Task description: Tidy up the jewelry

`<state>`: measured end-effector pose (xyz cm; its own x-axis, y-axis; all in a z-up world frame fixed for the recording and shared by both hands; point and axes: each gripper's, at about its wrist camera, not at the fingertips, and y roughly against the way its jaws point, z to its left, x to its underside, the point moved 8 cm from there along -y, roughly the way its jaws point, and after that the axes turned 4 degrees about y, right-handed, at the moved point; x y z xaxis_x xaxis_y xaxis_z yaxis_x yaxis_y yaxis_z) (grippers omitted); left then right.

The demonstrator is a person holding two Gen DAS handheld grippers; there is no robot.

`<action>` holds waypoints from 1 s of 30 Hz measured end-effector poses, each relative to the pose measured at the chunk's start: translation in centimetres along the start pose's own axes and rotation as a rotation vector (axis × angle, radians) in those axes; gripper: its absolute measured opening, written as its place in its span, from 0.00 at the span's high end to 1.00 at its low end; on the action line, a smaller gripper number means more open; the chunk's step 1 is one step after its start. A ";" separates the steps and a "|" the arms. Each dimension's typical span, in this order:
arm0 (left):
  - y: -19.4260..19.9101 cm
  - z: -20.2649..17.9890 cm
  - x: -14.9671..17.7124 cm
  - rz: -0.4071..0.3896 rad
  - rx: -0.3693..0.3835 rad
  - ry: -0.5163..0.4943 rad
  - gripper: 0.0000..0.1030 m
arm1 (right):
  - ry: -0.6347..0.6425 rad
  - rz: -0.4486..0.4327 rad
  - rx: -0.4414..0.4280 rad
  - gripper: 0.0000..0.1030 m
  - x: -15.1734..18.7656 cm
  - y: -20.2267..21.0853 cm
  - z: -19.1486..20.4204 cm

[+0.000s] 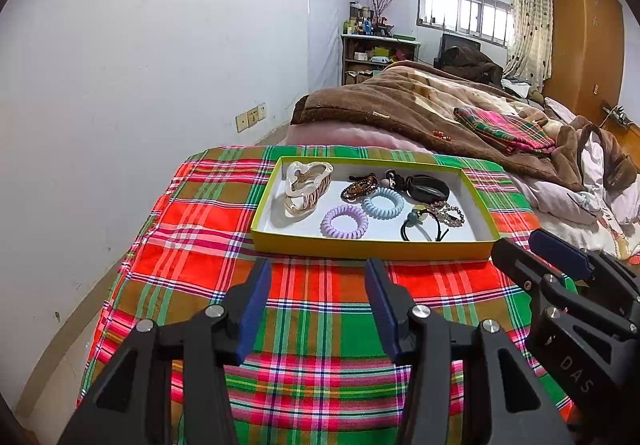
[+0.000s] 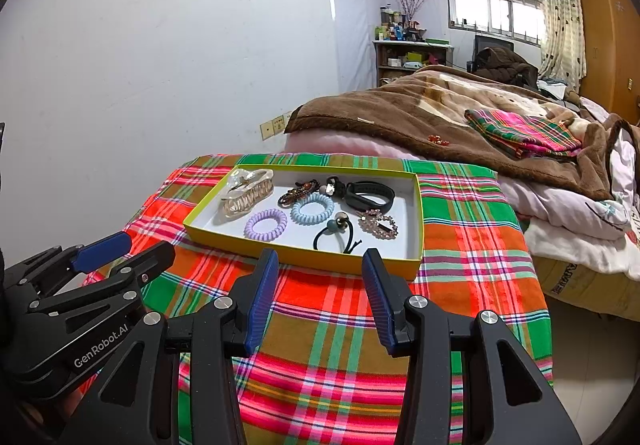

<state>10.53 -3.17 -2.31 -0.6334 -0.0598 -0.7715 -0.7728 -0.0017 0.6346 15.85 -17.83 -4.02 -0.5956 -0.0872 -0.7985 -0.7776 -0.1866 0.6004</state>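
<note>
Before the yellow tray (image 1: 372, 247), both grippers' jaws gape empty (only the right view shows floor (image 2: 592, 397)).

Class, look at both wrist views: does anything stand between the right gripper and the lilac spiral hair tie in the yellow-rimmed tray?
Only the near wall of the yellow-rimmed cardboard tray lies between the right gripper, jaws open, and the lilac spiral hair tie. Nothing covers the tie from above; the pale blue spiral tie sits just behind it.
</note>
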 end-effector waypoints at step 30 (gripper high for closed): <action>-0.1 0.3 0.0 0.009 0.008 0.017 0.51 | 0.004 -0.001 -0.001 0.57 0.0 -0.1 0.2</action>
